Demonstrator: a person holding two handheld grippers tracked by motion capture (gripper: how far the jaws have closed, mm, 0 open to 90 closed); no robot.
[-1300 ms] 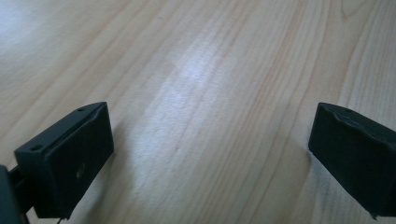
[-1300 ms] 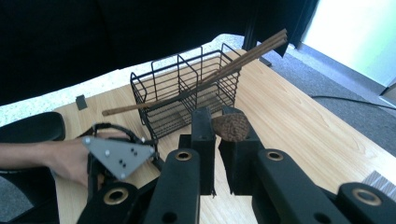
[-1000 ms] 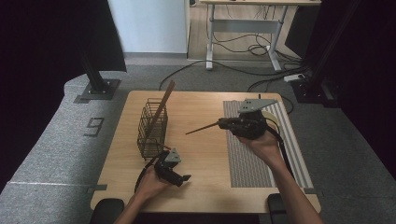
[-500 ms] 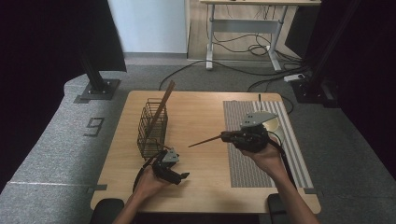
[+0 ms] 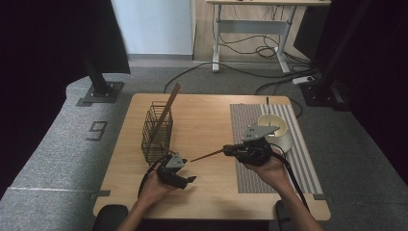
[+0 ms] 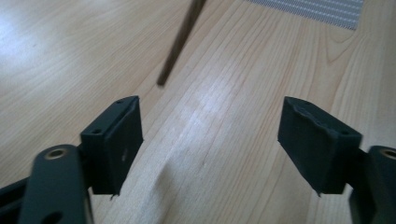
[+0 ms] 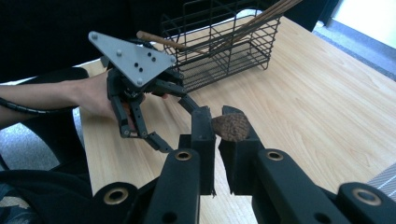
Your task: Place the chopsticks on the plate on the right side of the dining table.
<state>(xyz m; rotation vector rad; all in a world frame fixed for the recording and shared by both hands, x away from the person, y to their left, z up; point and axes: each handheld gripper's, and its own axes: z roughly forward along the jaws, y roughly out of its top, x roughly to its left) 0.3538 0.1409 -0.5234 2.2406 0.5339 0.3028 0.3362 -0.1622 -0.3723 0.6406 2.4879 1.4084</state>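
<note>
- The right claw (image 5: 230,150) is clamped on the butt end of a thin brown wooden stick (image 5: 207,155) — in the right gripper view the rough brown butt (image 7: 230,126) sits pinched between the two black pads.
- The stick hangs above the bare light wooden bench (image 5: 211,120), between the two hands. Its long axis lies close to level, the free tip a little lower and pointing towards the person's left, at the left claw (image 5: 188,179).
- In the left gripper view that tip (image 6: 162,81) comes in from the top, ahead of the black pads (image 6: 116,140) and off to one side, not between them.
- The left claw has just been closing, yet its jaws stand apart with nothing between them, only bench wood.
- Likely fault: if the left claw goes on closing here, it probably shuts on air, since the tip is not yet inside the gap.
- The right grip is at the very end of a long, thin piece — any knock on the free tip could lever it round in the pads or let it slip out.
- A downward nudge may drive the low tip into the bench.
- The black wire basket (image 5: 157,132) stands just beyond the left hand with a long brown stick (image 5: 166,111) leaning out of it; a wide swing could catch either.
</note>
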